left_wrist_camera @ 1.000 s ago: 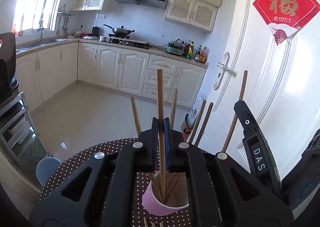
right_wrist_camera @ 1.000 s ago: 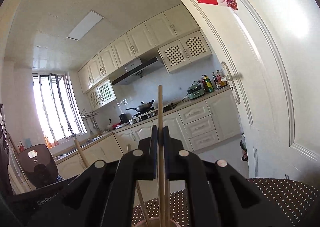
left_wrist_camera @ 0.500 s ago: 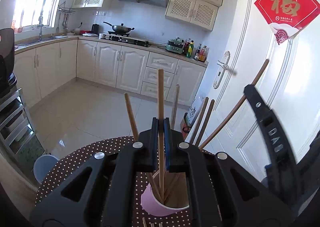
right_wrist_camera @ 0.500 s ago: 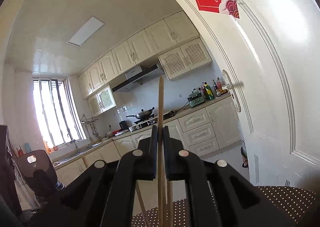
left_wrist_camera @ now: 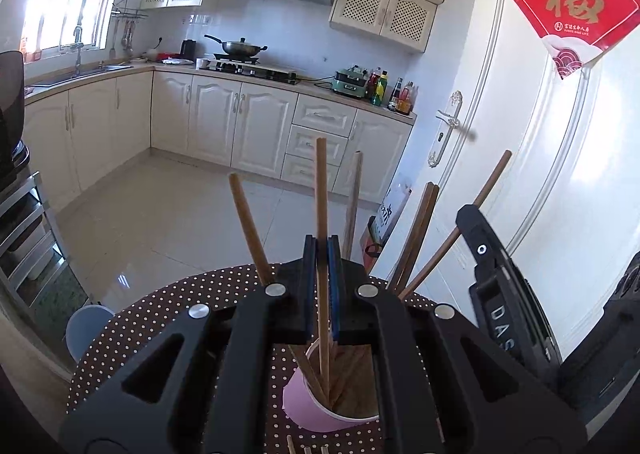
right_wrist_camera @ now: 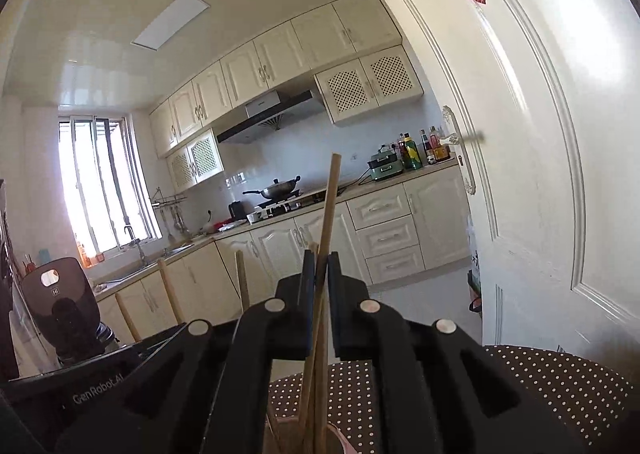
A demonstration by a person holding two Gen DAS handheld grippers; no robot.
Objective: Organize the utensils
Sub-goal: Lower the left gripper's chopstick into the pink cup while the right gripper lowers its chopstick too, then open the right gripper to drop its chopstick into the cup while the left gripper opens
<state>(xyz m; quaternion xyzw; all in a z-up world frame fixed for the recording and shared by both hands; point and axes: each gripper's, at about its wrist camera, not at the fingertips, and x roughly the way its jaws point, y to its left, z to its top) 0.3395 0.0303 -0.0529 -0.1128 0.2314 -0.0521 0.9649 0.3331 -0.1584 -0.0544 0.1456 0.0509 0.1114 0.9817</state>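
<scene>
Left hand-held gripper (left_wrist_camera: pixel 323 286) is clamped narrow on one wooden chopstick (left_wrist_camera: pixel 321 190), stick upright, long axis running straight down through the jaws into the pink paper cup (left_wrist_camera: pixel 316 410) just below and in front of it. Lower tip looks already inside the cup rim, among other chopsticks leaning outward in there. Cup sits on the polka-dot worktop (left_wrist_camera: pixel 160 314), toward its near edge in the left wrist view.

Right hand-held gripper (right_wrist_camera: pixel 319 274) is also nearly shut with a second chopstick (right_wrist_camera: pixel 330 206) between the jaws; this stick tilts slightly, top leaning right, bottom heading down into the same cup (right_wrist_camera: pixel 336 438), whose rim barely shows at the bottom edge. Whether the pads press on it or have just slackened is hard to tell; reads as gripped.

Both sticks are directly over the cup, so the coming move is likely just letting go. Neither hand is clearly nearer; the left one has the cleaner vertical line. A few more stick ends (left_wrist_camera: pixel 306 450) lie on the worktop at the near edge.
</scene>
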